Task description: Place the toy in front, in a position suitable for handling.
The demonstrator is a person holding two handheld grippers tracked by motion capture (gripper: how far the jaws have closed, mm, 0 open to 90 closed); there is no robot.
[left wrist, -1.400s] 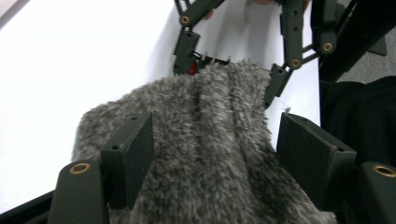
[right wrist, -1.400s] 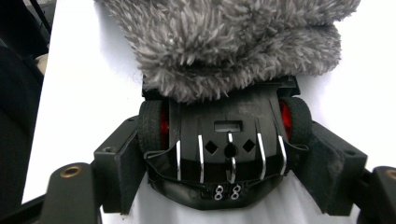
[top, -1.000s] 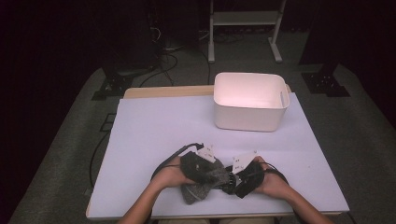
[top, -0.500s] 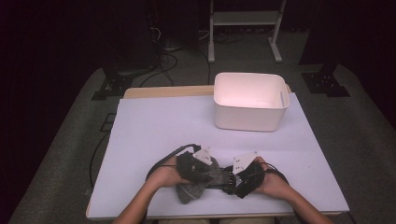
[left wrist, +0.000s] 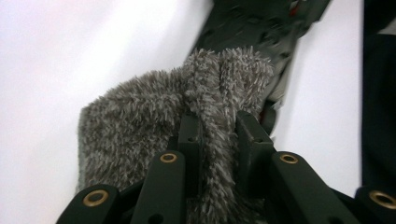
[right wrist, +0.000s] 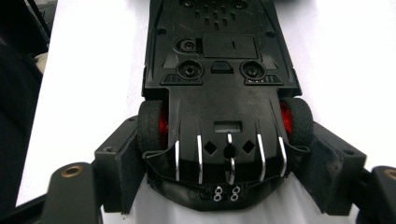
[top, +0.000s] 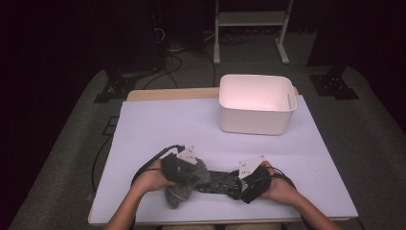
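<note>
Wiping looks underway: left gripper [left wrist: 215, 154] has its fingers [left wrist: 189, 135] clamped on a grey fuzzy cloth [left wrist: 140, 116], which lies against the upside-down toy car [right wrist: 219, 70] near the front edge of the counter [top: 158, 124]. Right gripper [right wrist: 224, 161] grips the car's wheeled end across its sides. White bin [top: 256, 103] sits well apart; judging by this, putting away is left.

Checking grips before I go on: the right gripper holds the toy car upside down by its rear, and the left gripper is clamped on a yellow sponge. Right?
Not quite. The left gripper is clamped on a grey fluffy cloth, not a yellow sponge, as the left gripper view shows. The right gripper does hold the upturned toy car by its rear.
</note>
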